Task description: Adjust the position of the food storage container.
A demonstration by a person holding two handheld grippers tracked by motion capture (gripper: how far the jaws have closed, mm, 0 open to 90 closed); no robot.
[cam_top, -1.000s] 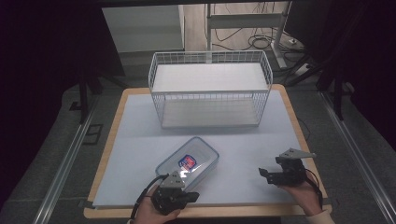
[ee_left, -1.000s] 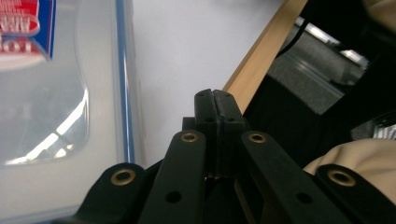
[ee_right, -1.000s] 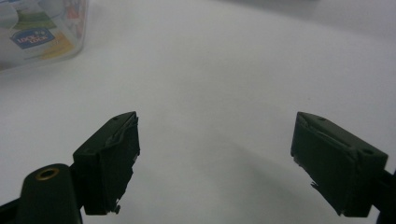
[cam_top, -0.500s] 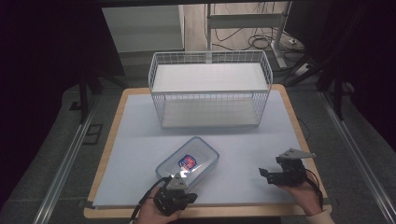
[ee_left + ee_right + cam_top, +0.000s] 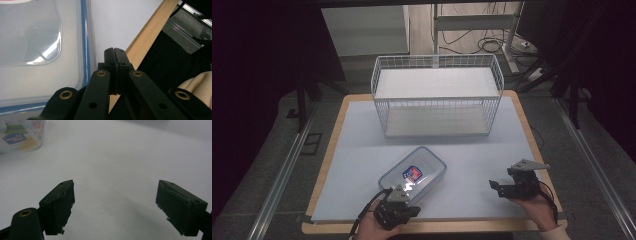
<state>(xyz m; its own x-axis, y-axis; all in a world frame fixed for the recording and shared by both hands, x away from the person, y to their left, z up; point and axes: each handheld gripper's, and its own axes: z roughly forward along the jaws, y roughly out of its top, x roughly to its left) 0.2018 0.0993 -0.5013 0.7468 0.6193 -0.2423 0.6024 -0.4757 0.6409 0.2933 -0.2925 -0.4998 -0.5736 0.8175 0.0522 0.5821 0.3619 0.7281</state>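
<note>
The clear lidded container (image 5: 413,173) lies flat on the bench (image 5: 362,150) before the wire basket (image 5: 437,95); rigid, light, slick, best gripped at its rim. Left claw (image 5: 115,53) closed empty beside it; right claw (image 5: 115,205) wide open, empty.

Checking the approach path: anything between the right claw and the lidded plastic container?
Nothing: in the high view only bare white mat lies between the open right claw and the plastic container.
</note>
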